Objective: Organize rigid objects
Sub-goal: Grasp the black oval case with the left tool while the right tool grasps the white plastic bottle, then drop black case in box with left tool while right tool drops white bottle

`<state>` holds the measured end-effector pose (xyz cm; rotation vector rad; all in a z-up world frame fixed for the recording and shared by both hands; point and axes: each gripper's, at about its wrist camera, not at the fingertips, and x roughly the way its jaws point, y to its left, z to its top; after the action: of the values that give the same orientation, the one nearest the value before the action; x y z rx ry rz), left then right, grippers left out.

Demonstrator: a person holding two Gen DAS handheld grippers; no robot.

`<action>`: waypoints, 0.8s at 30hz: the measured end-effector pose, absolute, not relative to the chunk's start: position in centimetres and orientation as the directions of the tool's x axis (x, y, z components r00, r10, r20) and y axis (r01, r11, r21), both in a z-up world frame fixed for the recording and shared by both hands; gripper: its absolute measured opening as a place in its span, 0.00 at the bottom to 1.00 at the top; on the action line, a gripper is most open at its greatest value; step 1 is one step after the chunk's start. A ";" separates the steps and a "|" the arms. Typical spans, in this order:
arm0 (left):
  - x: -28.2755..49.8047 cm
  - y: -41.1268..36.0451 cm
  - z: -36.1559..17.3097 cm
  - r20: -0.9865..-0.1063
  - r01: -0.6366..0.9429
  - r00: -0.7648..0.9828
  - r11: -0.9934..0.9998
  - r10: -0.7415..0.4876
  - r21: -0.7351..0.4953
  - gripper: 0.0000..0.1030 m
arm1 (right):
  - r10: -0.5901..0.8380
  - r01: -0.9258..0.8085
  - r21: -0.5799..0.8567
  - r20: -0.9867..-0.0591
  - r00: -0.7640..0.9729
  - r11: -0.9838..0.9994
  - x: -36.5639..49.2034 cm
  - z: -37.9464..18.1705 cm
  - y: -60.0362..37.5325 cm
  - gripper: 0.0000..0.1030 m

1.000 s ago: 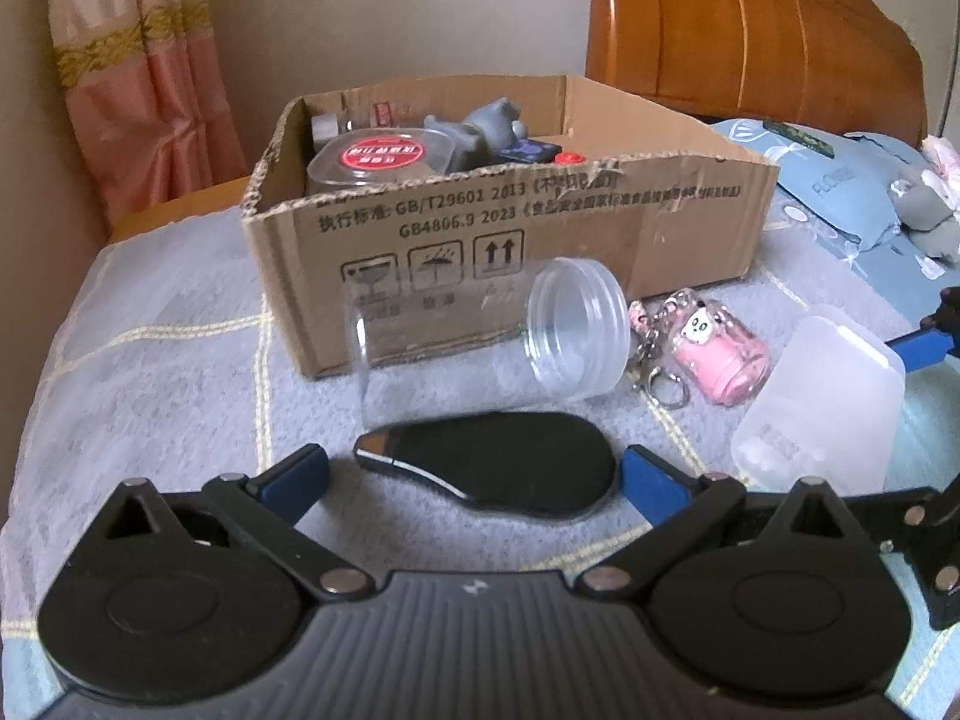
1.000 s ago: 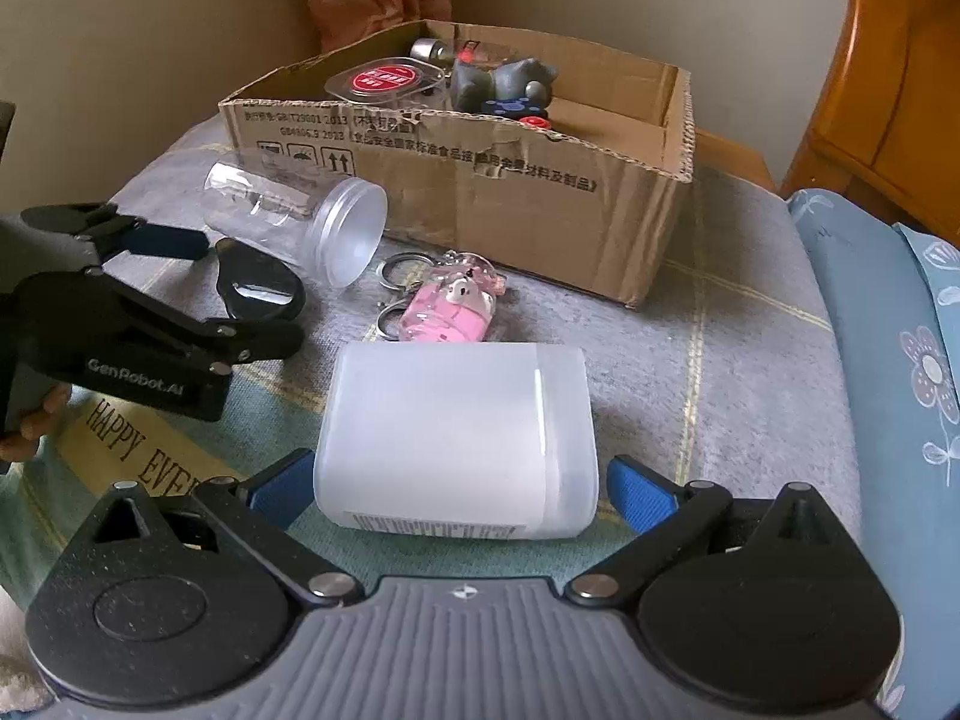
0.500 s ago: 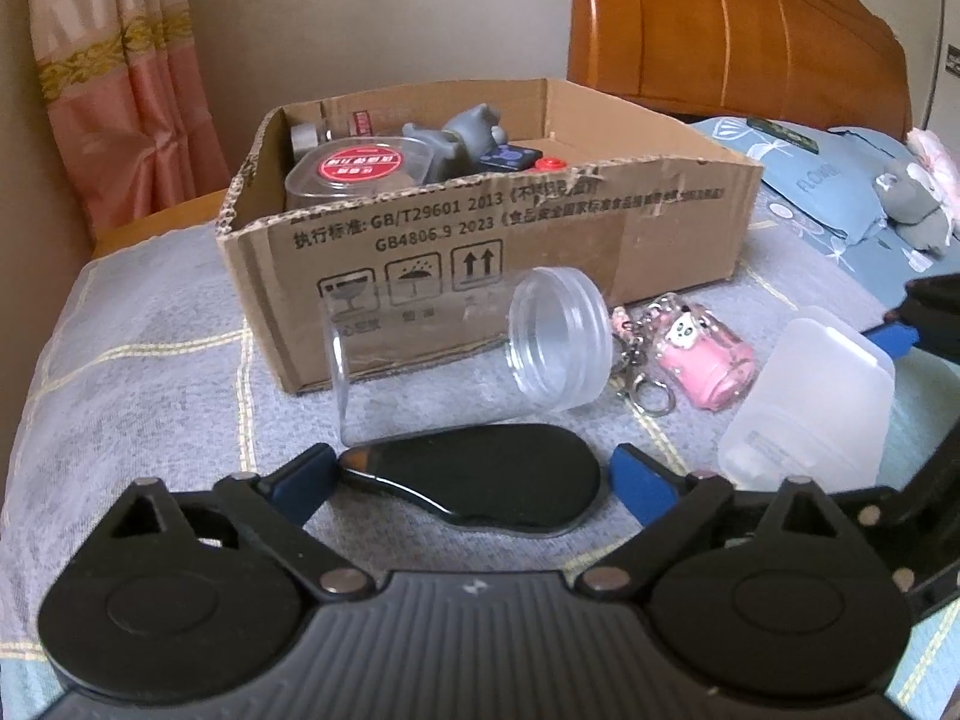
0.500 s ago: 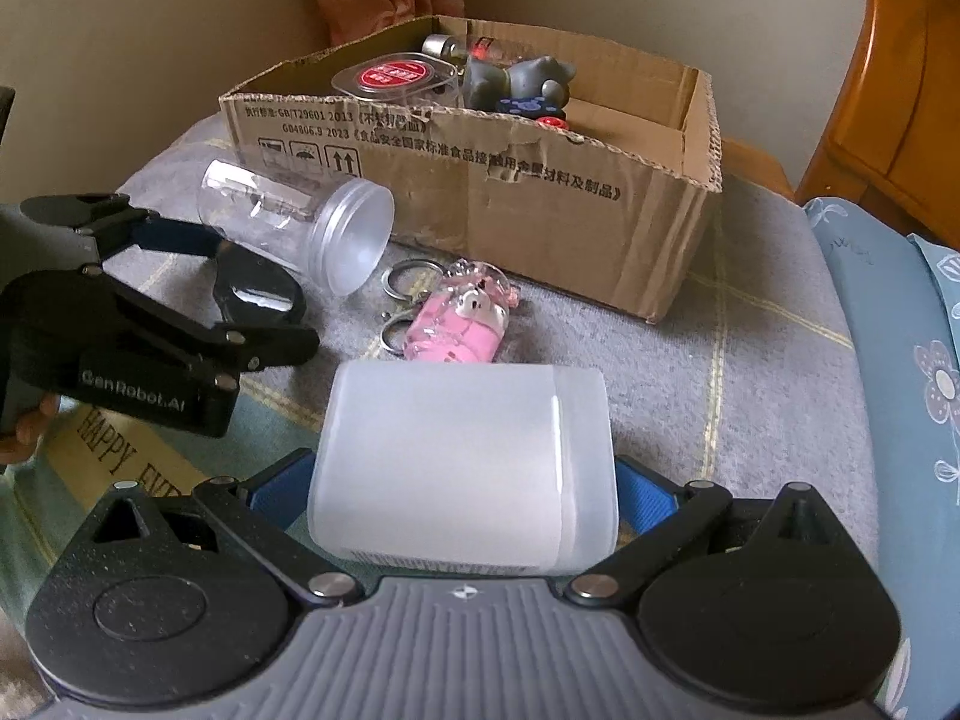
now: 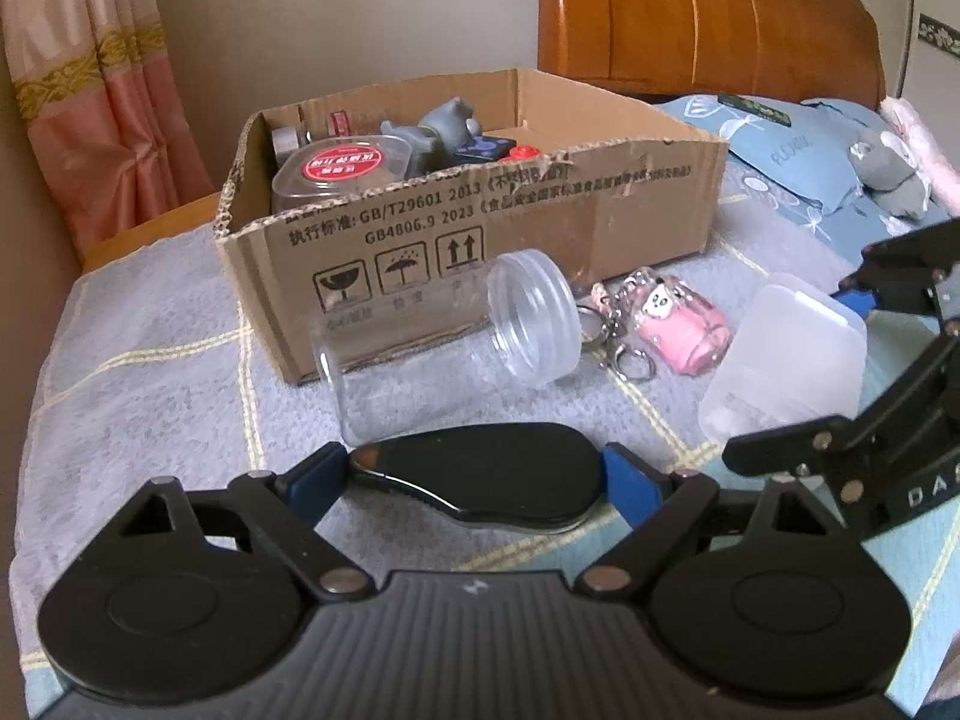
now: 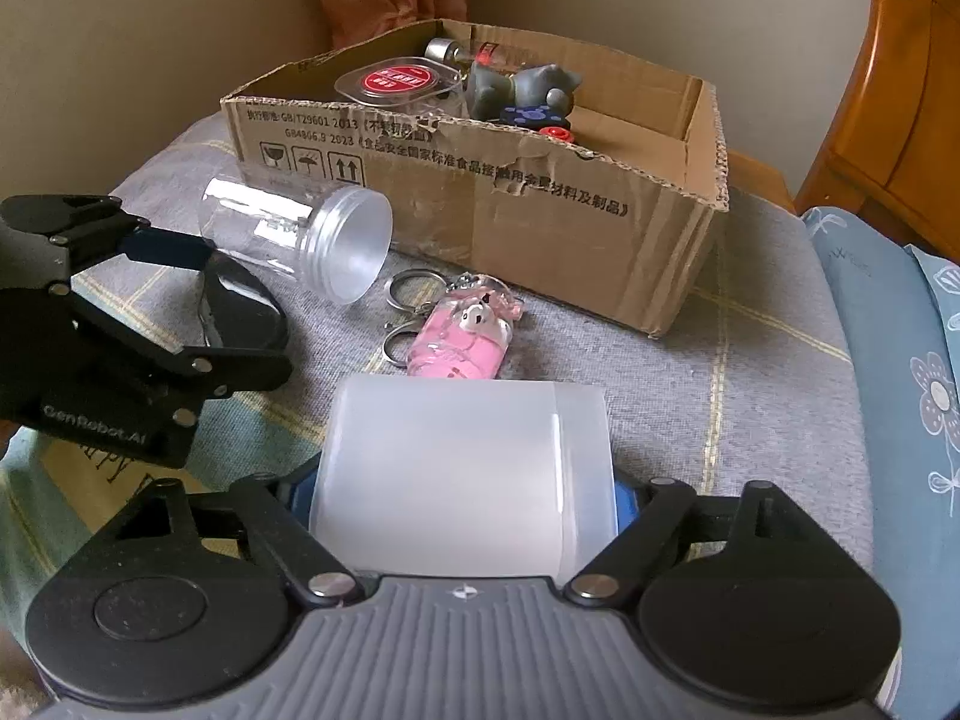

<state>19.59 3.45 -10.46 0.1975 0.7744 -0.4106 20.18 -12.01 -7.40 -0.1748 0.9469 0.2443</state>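
My left gripper [image 5: 474,477] is shut on a flat black oval case [image 5: 480,474], its blue pads touching both ends. My right gripper [image 6: 462,495] is shut on a frosted white plastic box [image 6: 462,468], which also shows in the left wrist view [image 5: 786,360]. A clear plastic jar [image 5: 444,348] lies on its side in front of the cardboard box [image 5: 600,228]. A pink keychain charm [image 5: 672,324] lies between the jar and the white box. The left gripper also shows in the right wrist view [image 6: 204,306].
The cardboard box holds a red-lidded round container [image 5: 342,165], a grey figurine [image 5: 444,120] and other small items. Everything rests on a grey checked blanket [image 5: 150,372]. A wooden headboard [image 5: 720,18] and blue pillows [image 5: 798,162] stand behind.
Both grippers have closed in: the left pads now touch the black case and the right pads grip the white box, which has risen in the right wrist view.
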 end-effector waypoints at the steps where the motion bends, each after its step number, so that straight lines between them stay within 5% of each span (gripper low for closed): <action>1: 19.5 3.5 -10.4 -0.716 0.429 0.638 0.903 -0.285 0.024 0.87 | 0.128 -0.282 -0.042 -0.819 0.560 0.959 20.1 -7.4 -12.0 0.85; 24: 15.4 4.9 -6.6 -0.807 0.509 0.528 0.859 -0.264 0.051 0.87 | 0.190 -0.407 -0.059 -0.817 0.544 0.911 17.6 -4.3 -12.0 0.84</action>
<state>15.40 4.91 -6.56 0.2975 0.9045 -0.4699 17.58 -12.04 -4.25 -0.2546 0.9315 0.3590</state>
